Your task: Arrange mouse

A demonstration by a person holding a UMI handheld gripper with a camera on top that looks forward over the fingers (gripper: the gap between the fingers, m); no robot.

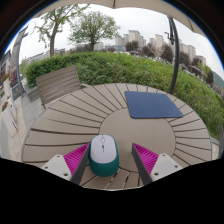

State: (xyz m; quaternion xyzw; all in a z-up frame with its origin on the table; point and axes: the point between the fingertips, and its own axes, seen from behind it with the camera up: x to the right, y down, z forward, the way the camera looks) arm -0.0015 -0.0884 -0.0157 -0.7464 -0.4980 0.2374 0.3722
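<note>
A white and teal computer mouse [103, 153] lies on the round slatted wooden table [70, 115], between my two fingers. My gripper [107, 160] is open, with a gap between the mouse and each magenta pad [76, 158]. The right pad [147, 158] stands farther from the mouse than the left one. A dark blue mouse mat [153, 104] lies flat on the table beyond the fingers, to the right of the mouse.
A wooden bench [57, 84] stands behind the table on the left. A green hedge [120, 68] runs behind the table, with trees and buildings beyond it. A dark pole [175, 45] rises at the right.
</note>
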